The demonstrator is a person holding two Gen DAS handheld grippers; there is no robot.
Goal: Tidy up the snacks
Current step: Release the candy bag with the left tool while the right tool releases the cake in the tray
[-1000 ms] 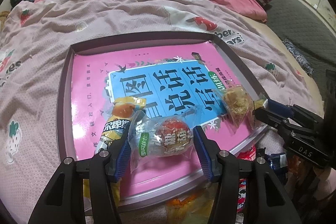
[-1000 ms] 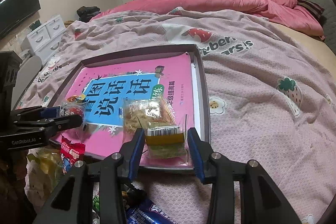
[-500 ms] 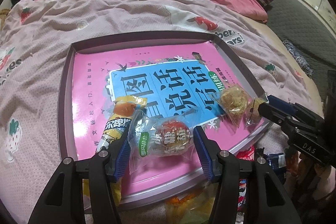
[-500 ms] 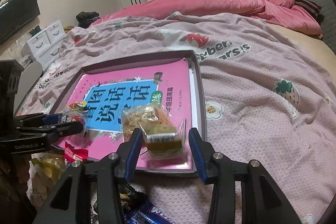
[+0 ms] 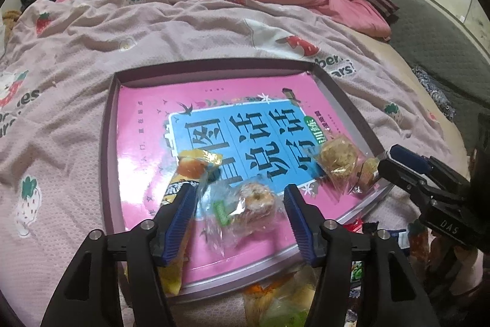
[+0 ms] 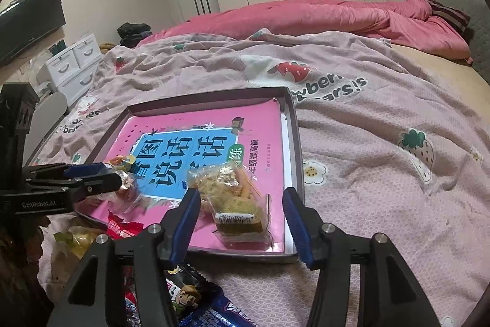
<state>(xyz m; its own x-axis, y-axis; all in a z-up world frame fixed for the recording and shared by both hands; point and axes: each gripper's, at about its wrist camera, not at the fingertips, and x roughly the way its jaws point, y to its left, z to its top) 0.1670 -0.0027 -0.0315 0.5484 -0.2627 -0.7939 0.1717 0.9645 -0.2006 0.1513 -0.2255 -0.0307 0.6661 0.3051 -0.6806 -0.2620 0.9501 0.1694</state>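
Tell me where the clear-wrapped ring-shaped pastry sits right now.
Left wrist view: the ring pastry lies on the pink book near the tray's front rim, between the left gripper's open fingers, right of the yellow packet.

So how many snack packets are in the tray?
4. In the tray: a yellow packet near left, a clear-wrapped round pastry beside it, a flaky pastry packet and a greenish cake packet near right. Others may be hidden.
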